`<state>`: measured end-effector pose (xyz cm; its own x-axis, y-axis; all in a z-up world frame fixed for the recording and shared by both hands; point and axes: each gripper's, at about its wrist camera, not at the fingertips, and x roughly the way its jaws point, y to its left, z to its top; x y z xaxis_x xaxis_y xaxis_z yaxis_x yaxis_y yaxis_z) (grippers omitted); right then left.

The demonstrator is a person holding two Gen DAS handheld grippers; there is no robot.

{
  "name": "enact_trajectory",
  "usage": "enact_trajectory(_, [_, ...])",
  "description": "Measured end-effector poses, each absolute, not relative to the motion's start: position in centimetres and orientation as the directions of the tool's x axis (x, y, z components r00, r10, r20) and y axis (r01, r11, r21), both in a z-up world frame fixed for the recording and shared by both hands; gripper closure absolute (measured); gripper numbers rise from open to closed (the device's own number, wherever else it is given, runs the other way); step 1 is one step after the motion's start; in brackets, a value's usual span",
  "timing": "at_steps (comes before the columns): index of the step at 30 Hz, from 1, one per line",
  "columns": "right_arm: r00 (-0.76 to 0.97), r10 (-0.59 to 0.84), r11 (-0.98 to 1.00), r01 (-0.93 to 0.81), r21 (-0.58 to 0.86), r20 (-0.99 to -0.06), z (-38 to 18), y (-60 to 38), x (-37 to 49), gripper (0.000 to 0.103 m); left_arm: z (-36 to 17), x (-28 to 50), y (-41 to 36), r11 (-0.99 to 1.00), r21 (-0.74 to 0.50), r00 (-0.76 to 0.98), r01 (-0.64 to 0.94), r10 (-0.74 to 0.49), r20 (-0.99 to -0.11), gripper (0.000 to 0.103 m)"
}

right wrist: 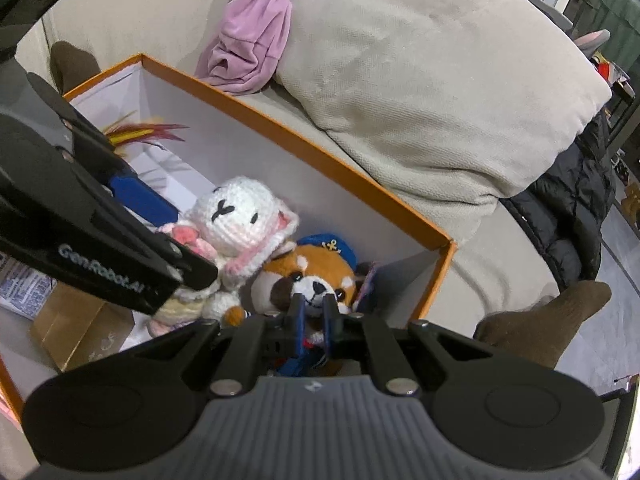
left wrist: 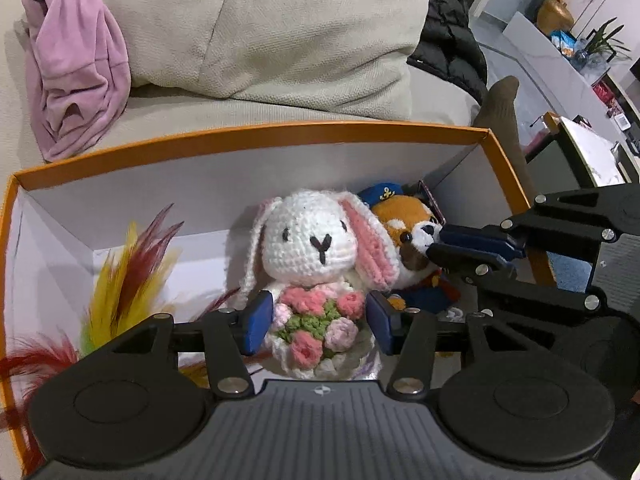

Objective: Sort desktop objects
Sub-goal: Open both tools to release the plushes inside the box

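Crochet bunny (left wrist: 308, 240) upright in orange box (left wrist: 248, 136), flanked by left gripper (left wrist: 316, 320), jaws apart, not pressing. Right gripper (right wrist: 314, 312) pinches plush fox (right wrist: 312, 276).

Box left half: bare white floor, open from above, only the feathers (left wrist: 132, 276) along the near-left wall.
Box right half: blocked by the crochet rabbit (left wrist: 316, 256) and the fox plush (left wrist: 412, 240), touching each other.
Far side: orange box (left wrist: 248, 136) rim, cushion (left wrist: 280, 28) just beyond.
Right corner: right gripper (left wrist: 436, 254) fills it.
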<state>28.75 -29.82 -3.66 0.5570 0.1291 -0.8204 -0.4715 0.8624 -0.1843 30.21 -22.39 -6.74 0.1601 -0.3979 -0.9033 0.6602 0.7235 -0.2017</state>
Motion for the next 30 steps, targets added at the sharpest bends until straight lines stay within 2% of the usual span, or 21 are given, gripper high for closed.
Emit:
enact_trajectory(5, [0.557,0.106,0.857,-0.471,-0.209,-0.823,-3.8,-29.5,29.1,0.093,-7.2,30.8,-22.3,0.713,-0.281,0.094,0.643,-0.438,-0.894,0.051])
enact_trajectory(13, [0.566,0.118,0.859,-0.47,-0.202,-0.816,-3.4,-29.8,28.7,0.093,-6.7,30.0,-22.5,0.719,-0.237,0.132,0.654,-0.417,-0.899,0.05])
enact_trajectory(18, [0.628,0.176,0.877,-0.45,-0.169,-0.759,-1.2,-30.5,26.5,0.093,-4.2,29.1,-21.4,0.715,-0.242,0.179,0.656,-0.459,-0.87,0.05])
enact_trajectory(20, [0.647,0.218,0.881,-0.452,-0.138,-0.73,-0.2,-30.7,25.2,0.091,-2.7,28.3,-20.8,0.708,-0.239,0.206,0.664,-0.481,-0.852,0.05])
enact_trajectory(23, [0.68,0.294,0.878,-0.47,-0.092,-0.672,1.4,-31.1,22.3,0.082,0.0,26.0,-19.4,0.689,-0.208,0.256,0.694,-0.506,-0.824,0.05])
enact_trajectory(25, [0.697,0.339,0.873,-0.483,-0.064,-0.632,2.3,-31.2,20.1,0.073,1.3,24.4,-18.4,0.683,-0.177,0.286,0.708,-0.507,-0.813,0.05])
enact_trajectory(30, [0.679,0.459,0.836,-0.549,0.019,-0.573,3.0,-31.0,13.9,0.07,2.9,19.5,-14.7,0.667,-0.088,0.349,0.74,-0.492,-0.797,0.049])
